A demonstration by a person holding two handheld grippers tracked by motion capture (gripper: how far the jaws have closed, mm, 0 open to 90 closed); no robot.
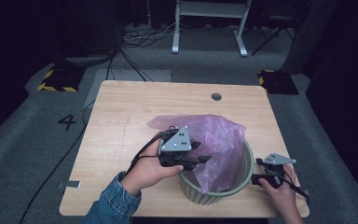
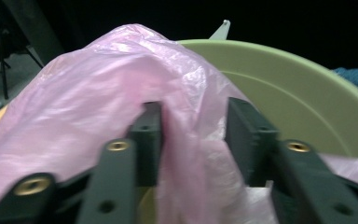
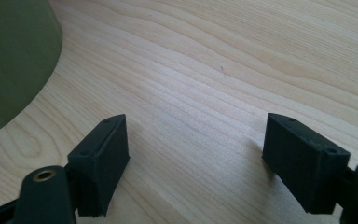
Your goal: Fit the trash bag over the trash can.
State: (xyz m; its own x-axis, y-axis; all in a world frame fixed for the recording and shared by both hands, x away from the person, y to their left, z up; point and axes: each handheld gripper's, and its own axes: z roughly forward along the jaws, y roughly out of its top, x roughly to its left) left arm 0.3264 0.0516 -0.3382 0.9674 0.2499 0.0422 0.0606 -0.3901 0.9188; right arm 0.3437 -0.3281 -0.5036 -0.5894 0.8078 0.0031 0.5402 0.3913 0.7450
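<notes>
Straddling a fold of the pink plastic bag [image 2: 121, 93] with parted jaws, the left gripper [image 1: 200, 156] hovers over the green bin [image 1: 244, 175] at the table's [image 1: 121, 140] near edge; the right gripper [image 3: 196, 154] gapes just right of it.

A black numeral "4" [image 1: 67, 122] is marked on the grey floor left of the table.

Thin pink plastic bag [image 1: 214, 140], crumpled, draped over the far-left rim of the ribbed pale-green bin [image 1: 242, 175], part hanging inside
</notes>
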